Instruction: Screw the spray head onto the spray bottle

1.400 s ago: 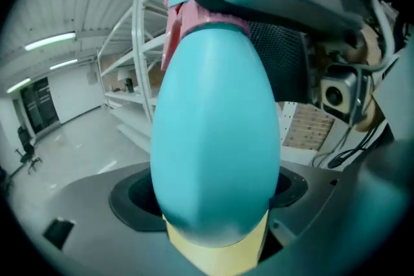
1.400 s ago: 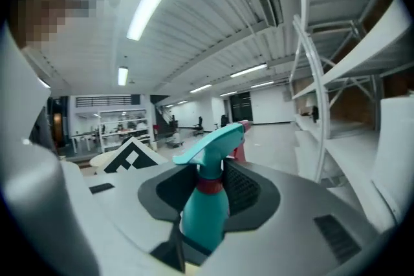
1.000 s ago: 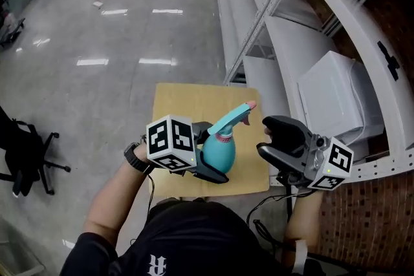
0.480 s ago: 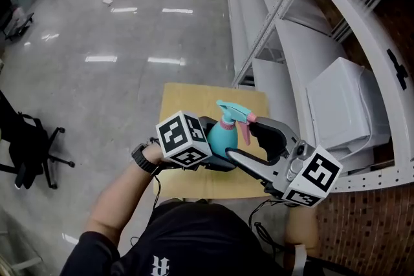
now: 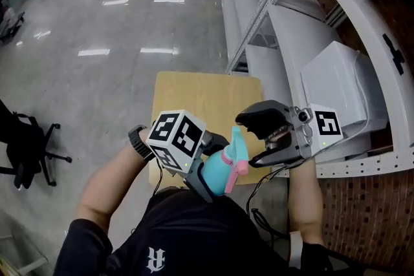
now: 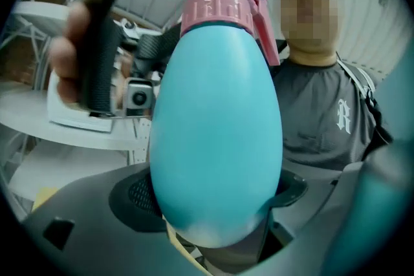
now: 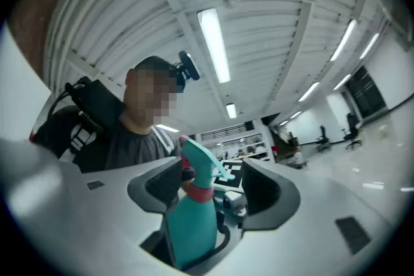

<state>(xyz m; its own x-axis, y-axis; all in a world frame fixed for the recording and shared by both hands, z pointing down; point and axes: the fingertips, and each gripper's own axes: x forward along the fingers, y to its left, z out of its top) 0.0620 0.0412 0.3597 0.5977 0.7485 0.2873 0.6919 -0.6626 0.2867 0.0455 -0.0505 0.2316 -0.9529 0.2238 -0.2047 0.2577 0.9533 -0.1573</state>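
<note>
The left gripper (image 5: pixel 208 165) has its dark fingers clamped on the belly of a smooth, egg-shaped teal bottle (image 6: pixel 217 139). It holds the bottle tilted over the near edge of the tan wooden desk (image 5: pixel 194 94), close to the person's chest. A ribbed pink collar (image 6: pixel 217 10) rings the neck. Above it sits the curved teal spray head (image 5: pixel 234 150) with its pink trigger (image 5: pixel 241 169). The right gripper (image 5: pixel 249 139) has just been opening. Its broad, textured black fingers stand wide apart, with the spray head in the gap at their tips and neither pad pressing on it.
</note>
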